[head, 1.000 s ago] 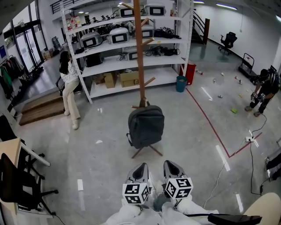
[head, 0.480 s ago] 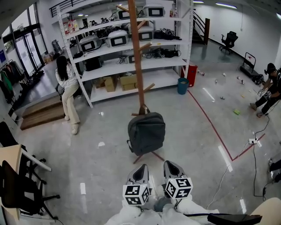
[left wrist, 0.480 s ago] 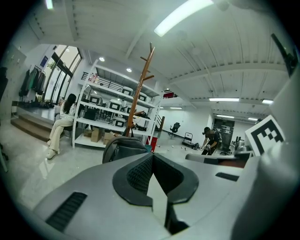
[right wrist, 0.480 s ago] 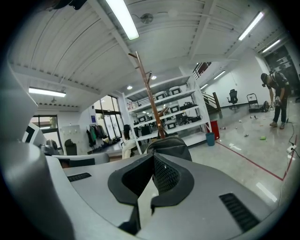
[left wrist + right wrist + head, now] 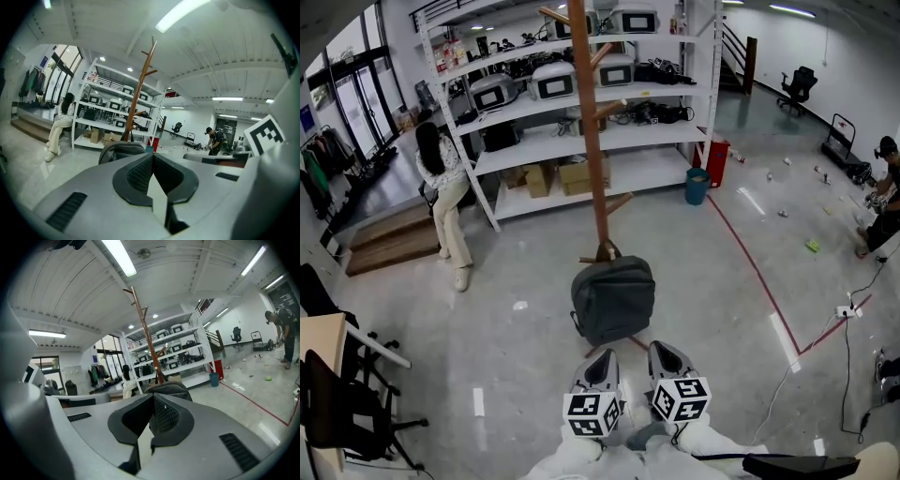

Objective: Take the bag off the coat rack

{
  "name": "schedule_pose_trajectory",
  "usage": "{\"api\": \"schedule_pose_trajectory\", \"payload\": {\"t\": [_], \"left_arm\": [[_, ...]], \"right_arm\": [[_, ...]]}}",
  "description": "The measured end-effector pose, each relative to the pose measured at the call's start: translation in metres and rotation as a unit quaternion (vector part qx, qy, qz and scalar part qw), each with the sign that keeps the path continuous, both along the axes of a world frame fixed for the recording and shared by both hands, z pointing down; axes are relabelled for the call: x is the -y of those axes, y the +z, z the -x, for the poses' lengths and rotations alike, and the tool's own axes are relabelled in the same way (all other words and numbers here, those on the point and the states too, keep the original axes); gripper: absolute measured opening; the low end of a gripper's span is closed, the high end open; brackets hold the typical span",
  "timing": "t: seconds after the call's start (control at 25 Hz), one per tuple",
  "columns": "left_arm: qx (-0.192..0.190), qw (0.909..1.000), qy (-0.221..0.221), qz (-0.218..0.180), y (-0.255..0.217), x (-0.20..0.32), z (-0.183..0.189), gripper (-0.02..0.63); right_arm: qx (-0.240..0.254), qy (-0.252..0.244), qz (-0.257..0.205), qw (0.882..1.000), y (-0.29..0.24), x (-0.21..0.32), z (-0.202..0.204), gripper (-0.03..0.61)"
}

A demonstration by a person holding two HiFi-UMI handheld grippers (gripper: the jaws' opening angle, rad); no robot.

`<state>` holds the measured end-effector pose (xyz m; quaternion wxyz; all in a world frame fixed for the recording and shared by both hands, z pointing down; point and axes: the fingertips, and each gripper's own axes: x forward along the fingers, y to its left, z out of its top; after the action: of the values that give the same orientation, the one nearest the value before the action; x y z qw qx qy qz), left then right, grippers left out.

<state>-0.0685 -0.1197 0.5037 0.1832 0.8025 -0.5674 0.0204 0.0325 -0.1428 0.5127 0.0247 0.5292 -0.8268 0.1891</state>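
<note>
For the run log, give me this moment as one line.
bag: hanging on coat rack, not yet reached | left gripper: shut, empty | right gripper: shut, empty

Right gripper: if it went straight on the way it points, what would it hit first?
Probably the grey backpack on the coat rack, straight beyond the shut right gripper; depth unclear.

No word, number or brand is legible; the two cubes (image 5: pixel 592 413) behind the fingers (image 5: pixel 602 367) bear only square markers.
</note>
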Motion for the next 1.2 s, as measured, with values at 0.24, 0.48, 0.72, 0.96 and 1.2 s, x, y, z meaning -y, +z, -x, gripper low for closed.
{"api": "schedule_pose_trajectory", "payload": {"t": [0.24,0.48,0.72,0.96,1.2], "left_arm": [[0.003,0.9999,-0.011,0.004,-0.001,0.030,-0.004,0.002],[0.006,0.9998,-0.017,0.002,-0.002,0.065,-0.009,0.002],[0.005,0.9996,-0.026,0.005,-0.001,0.090,-0.012,0.002],[0.003,0.9998,-0.019,0.008,0.000,0.114,-0.013,0.002],[0.005,0.9997,-0.007,0.021,0.006,0.131,-0.013,0.002]], "right_arm": [[0.002,-0.006,0.001,1.000,-0.001,0.034,-0.005,0.011],[0.012,-0.008,0.004,1.000,0.001,0.073,-0.010,0.011],[0.015,-0.024,0.004,1.000,0.004,0.100,-0.014,0.012],[0.007,-0.035,0.011,0.999,0.016,0.130,-0.009,0.012],[-0.016,-0.058,0.022,0.998,0.033,0.163,0.000,0.014]]}}
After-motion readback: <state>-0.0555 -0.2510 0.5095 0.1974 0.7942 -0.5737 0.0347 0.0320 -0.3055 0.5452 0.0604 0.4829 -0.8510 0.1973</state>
